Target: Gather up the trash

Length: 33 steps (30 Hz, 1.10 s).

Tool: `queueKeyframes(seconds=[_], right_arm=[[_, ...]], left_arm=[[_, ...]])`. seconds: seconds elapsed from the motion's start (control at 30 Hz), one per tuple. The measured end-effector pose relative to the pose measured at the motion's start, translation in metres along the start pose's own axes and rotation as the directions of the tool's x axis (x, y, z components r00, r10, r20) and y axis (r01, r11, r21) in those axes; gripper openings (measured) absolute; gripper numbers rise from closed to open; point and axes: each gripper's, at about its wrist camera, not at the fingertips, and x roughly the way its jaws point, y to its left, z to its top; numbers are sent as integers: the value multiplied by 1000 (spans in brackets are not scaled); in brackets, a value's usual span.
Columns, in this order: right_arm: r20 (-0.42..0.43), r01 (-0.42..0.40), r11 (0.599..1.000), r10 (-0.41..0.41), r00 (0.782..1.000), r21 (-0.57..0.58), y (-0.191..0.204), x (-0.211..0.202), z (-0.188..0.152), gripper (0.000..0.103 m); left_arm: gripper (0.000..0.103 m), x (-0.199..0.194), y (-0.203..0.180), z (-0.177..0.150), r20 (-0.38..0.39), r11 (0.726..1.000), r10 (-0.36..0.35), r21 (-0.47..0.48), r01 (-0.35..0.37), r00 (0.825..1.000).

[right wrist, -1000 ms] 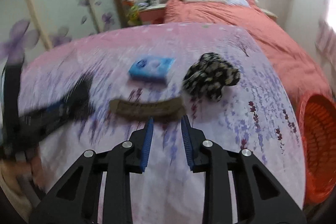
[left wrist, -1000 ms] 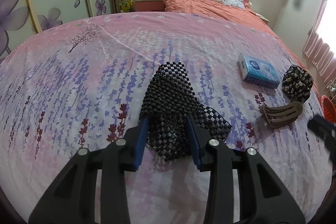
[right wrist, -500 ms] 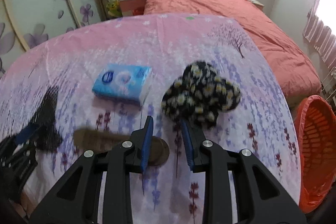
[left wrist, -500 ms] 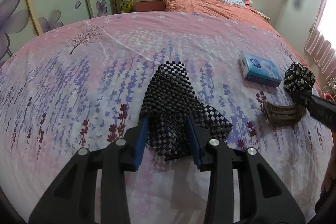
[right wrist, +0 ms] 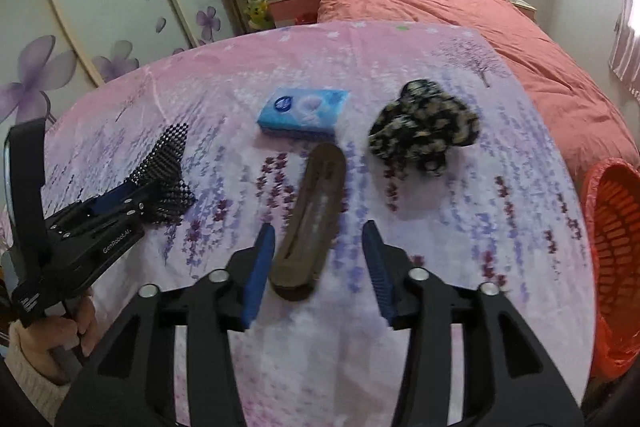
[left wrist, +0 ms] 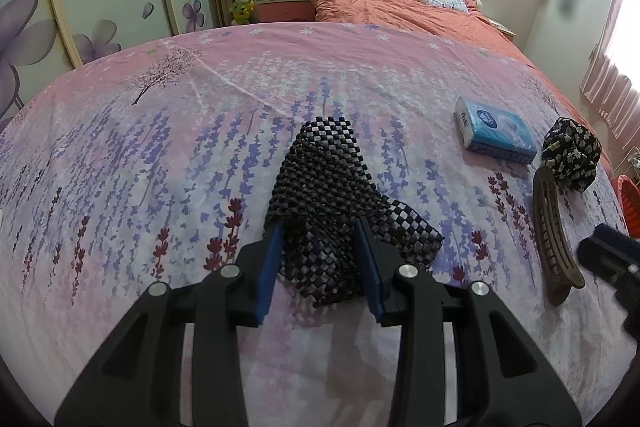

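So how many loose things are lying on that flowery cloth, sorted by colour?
Black-and-white checkered mat: 1
Blue tissue pack: 1
Brown hair clip: 1
Black floral scrunchie: 1
Total: 4

**Right tongs spread over the hair clip**

The right tongs (right wrist: pixel 319 231) stand wide apart astride the near end of a brown clip (right wrist: pixel 310 217) on the floral bedspread (right wrist: pixel 460 227). Beyond lie a tissue pack (right wrist: pixel 304 111) and a scrunchie (right wrist: pixel 424 131). Left tongs (right wrist: pixel 120 197) sit at a checkered cloth (right wrist: pixel 164 163); an orange basket (right wrist: pixel 616 247) stands right.
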Motion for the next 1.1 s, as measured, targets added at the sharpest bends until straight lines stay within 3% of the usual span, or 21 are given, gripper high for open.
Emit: queueKeyframes(seconds=[0.13, 0.27, 0.47, 0.63, 0.8, 0.97, 1.1], right_arm=[[-14, 28, 1000, -28, 1000, -3, 13, 16, 2, 50], [-18, 66, 997, -67, 998, -44, 13, 21, -3, 33], [-3, 111, 993, -112, 994, -50, -21, -3, -24, 33], [-3, 140, 990, -140, 990, 26, -56, -11, -28, 34], [3, 157, 987, -158, 987, 38, -55, -1, -17, 38], [48, 206, 978, -206, 977, 17, -61, 5, -13, 34], [53, 189, 980, -192, 980, 57, -73, 3, -14, 34]], left_arm=[[38, 0, 0, 0, 0, 1000, -1, 0, 1, 1000], [38, 1, 0, 0, 1, 1000, -2, -1, 2, 1000], [37, 1, 0, 0, 2, 1000, -9, -4, 9, 1000], [38, 1, 1, 0, 2, 1000, -7, -1, 7, 1000], [38, 1, 1, 0, 2, 1000, -7, -1, 7, 1000], [38, 2, 1, 0, 2, 1000, -9, -2, 9, 1000], [38, 1, 1, 0, 3, 1000, -8, -1, 8, 1000]])
